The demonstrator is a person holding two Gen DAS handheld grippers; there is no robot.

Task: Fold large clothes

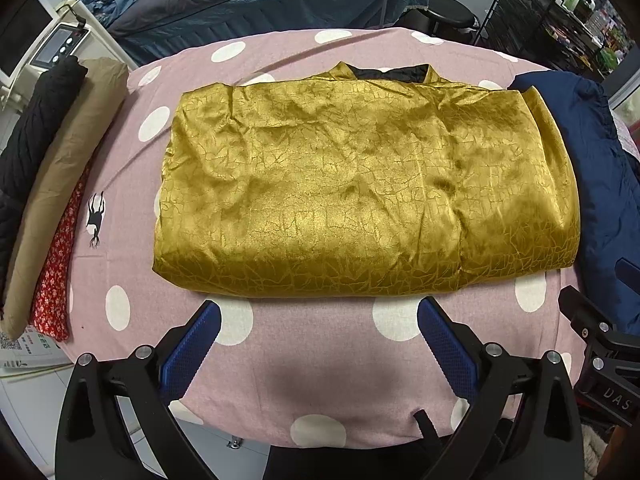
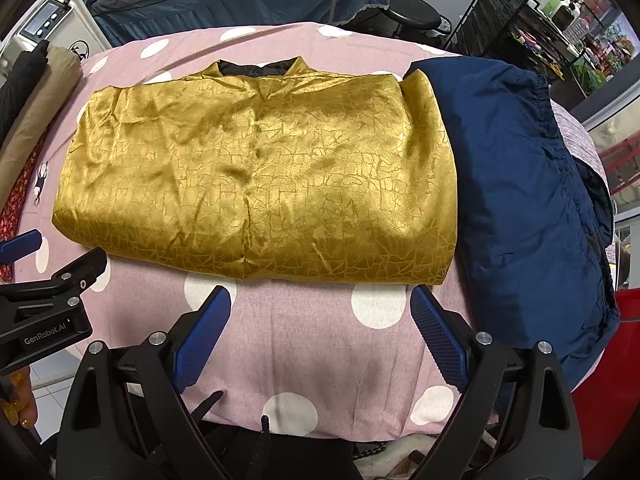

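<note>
Two grippers, left gripper (image 1: 318, 330) and right gripper (image 2: 320, 316), jaws spread, empty; we grasp the gold garment (image 1: 360, 184) evenly at its near hem.

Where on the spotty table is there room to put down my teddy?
The bare strip of pink spotty cloth between the gold jacket and the near edge is free. A thinner strip runs behind the jacket. The right side is crowded by the blue coat, the left by the tan bundle.
</note>
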